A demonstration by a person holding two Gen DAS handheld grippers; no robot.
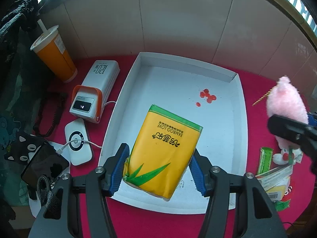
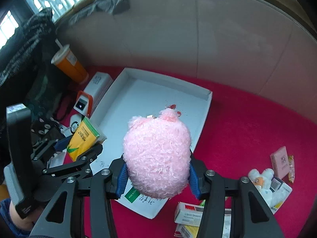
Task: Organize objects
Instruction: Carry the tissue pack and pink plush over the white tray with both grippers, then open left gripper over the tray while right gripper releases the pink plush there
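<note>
The left hand-held gripper [image 1: 158, 170] clamps the yellow tissue pack [image 1: 164, 154] above the white tray [image 1: 242, 130] at its 6 o'clock edge — while the right hand-held gripper [image 2: 156, 176] squeezes the pink plush toy [image 2: 157, 156] over the tray's 5 o'clock corner.

A red-covered bench [image 1: 150, 224] carries a white tray [image 1: 243, 130], an orange drink cup [image 1: 57, 59], a white power bank [image 1: 99, 83], and small boxes [image 2: 190, 216].

White tray [image 1: 126, 83] floor bare beyond the tissue pack [image 1: 164, 150]; power bank [image 1: 99, 87] and cup [image 1: 55, 57] crowd its left side.
</note>
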